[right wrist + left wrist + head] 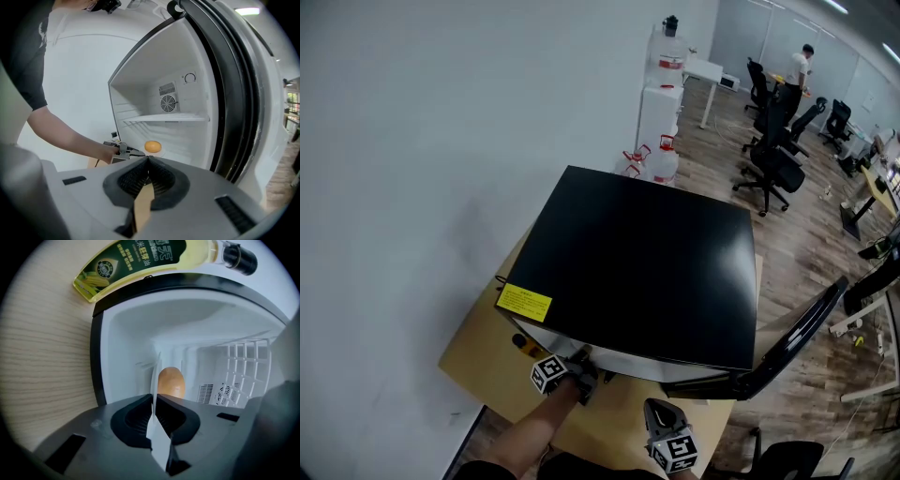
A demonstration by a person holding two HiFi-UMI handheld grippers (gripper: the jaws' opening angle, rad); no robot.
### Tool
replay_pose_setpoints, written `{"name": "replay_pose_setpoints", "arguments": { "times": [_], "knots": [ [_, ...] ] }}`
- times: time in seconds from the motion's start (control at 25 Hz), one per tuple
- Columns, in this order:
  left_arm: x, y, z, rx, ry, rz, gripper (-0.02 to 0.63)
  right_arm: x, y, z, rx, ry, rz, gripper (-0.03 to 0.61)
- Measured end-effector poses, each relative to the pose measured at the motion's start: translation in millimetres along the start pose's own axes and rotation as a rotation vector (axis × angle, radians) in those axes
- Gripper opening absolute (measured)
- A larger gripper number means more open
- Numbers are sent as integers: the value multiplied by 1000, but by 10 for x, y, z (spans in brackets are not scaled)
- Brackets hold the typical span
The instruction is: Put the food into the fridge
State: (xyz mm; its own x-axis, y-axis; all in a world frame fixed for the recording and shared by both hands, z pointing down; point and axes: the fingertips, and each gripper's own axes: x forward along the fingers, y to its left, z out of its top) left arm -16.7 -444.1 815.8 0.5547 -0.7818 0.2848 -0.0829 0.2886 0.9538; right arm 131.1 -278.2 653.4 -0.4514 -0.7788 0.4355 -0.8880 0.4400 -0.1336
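Note:
A black mini fridge [647, 262] stands on a wooden table [478, 361] with its door [797, 342] swung open to the right. A round orange-brown piece of food [153, 146] lies on the fridge floor, below the wire shelf [164, 118]. The same food [171, 382] appears just beyond the tips of my left gripper [154, 397]. That left gripper [581, 373] is at the fridge opening's left side, jaws shut and empty. My right gripper [148, 160] hangs back in front of the opening, also shut with nothing in it; the head view places the right gripper [661, 412] near the table's front edge.
A bottle of corn oil [140, 258] lies on the table beside the fridge's left wall. A white wall runs along the left. Water jugs [661, 155], office chairs [773, 155] and a person [797, 70] are far behind the fridge.

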Motion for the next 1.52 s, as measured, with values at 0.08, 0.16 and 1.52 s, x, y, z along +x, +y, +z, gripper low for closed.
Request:
{"name": "replay_pose_setpoints", "arguments": {
  "times": [0.08, 0.16, 1.52],
  "knots": [
    [29, -5, -5, 16, 4, 32, 25, -2, 27, -18, -5, 6, 7, 58],
    [46, -16, -6, 14, -3, 59, 25, -14, 63, -40, -7, 11, 14, 58],
    [231, -234, 109, 576, 66, 348, 242, -423, -180, 388, -10, -151, -193, 57]
  ]
}}
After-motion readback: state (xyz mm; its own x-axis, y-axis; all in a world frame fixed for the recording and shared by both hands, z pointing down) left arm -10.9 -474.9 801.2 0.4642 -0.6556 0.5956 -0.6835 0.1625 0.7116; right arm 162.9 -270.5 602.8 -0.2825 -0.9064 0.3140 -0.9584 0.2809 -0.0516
